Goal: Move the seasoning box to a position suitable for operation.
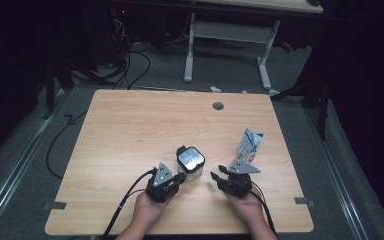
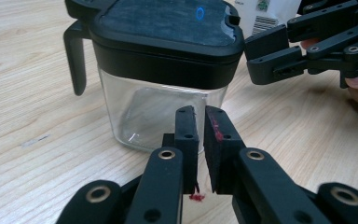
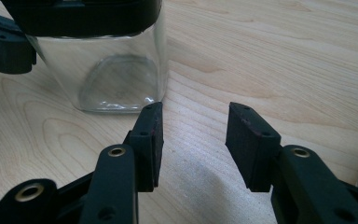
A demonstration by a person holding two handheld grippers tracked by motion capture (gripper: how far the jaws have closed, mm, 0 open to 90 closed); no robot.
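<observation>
both grippers squared up to the lidded jar

nearest the high camera, the person's two hands came in at six o'clock, each carrying a black two-jaw gripper. the left gripper [image 1: 178, 176] sat just beside the clear square glass jar with the black plastic lid and side handle [image 1: 190, 162]; in its own view its jaws stood nearly together with a thin slit between them, nothing in it, tips just short of the jar's [image 2: 161, 74] glass wall. the right gripper [image 1: 219, 176] waited at the jar's four o'clock, jaws spread wide and empty over bare wood, the jar's [image 3: 116, 77] lower corner just beyond its left jaw.

the jar stood upright a little below the middle of the light wooden table [image 1: 130, 130], lid on. a blue-and-white paper carton [image 1: 248, 146] stood at the jar's three o'clock, apart from it.

by my reading the work was at the approach stage, before any grip. the next move would likely call for one gripper to steady the glass body while the other took the lid or handle; the left would have to open much wider first.
</observation>
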